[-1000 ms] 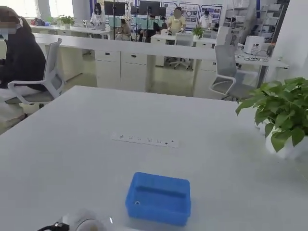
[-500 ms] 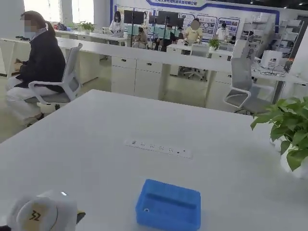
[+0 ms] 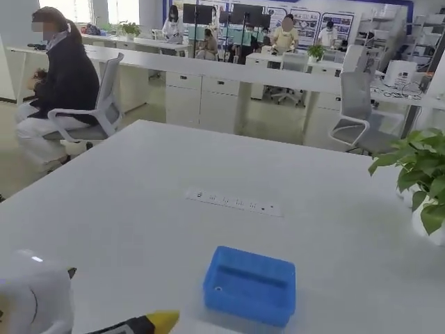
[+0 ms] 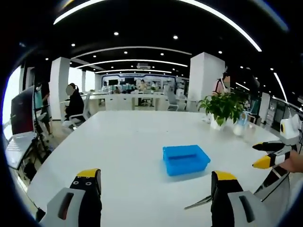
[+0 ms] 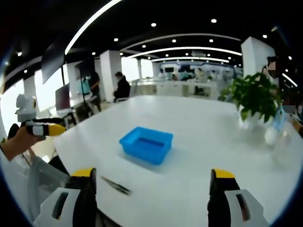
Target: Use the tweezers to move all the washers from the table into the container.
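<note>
Tweezers lie near the container.
We hold the left hand-held gripper and right hand-held gripper wide and empty, likely poised to pick them up.

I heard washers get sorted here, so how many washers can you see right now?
1: a washer lies inside the blue container, in its near-left corner in the head view. Others may be hidden or too small to make out.

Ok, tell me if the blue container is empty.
Not empty: the blue container holds what looks like one washer in a corner; the rest looks bare.
</note>
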The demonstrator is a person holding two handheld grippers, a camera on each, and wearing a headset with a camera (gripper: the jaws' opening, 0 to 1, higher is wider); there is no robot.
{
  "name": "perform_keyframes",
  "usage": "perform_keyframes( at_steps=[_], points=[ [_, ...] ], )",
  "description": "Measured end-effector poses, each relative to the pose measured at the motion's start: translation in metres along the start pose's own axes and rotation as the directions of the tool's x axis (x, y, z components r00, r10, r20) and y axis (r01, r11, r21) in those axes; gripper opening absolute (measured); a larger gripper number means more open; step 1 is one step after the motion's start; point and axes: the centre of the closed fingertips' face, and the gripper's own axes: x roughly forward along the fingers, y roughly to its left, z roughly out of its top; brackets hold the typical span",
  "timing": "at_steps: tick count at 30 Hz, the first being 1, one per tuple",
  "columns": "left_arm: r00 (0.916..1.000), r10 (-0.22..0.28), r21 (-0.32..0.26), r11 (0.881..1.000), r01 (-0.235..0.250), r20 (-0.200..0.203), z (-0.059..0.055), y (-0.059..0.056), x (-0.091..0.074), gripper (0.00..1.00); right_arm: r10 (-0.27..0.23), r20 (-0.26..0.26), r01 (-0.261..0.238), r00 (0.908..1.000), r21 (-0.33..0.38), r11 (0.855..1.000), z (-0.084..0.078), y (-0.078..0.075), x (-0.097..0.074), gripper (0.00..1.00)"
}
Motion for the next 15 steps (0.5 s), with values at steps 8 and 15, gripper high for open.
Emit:
perform_keyframes(
  at_steps=[8,15],
  points=[
    [0.9988,0.011,0.024,1.0,-0.01,-0.047,-0.012,-0.004,-0.001,0.99,0.004,-0.029,-0.005,0.9996,-0.018,1.0,-0.007,-0.002,-0.001,0.99],
    [0.9978,0.017,0.047,0.999,-0.014,-0.063,-0.016,-0.006,0.001,0.99,0.001,-0.054,-0.003,0.9985,-0.049,0.999,-0.011,-0.003,-0.001,0.99]
  ],
)
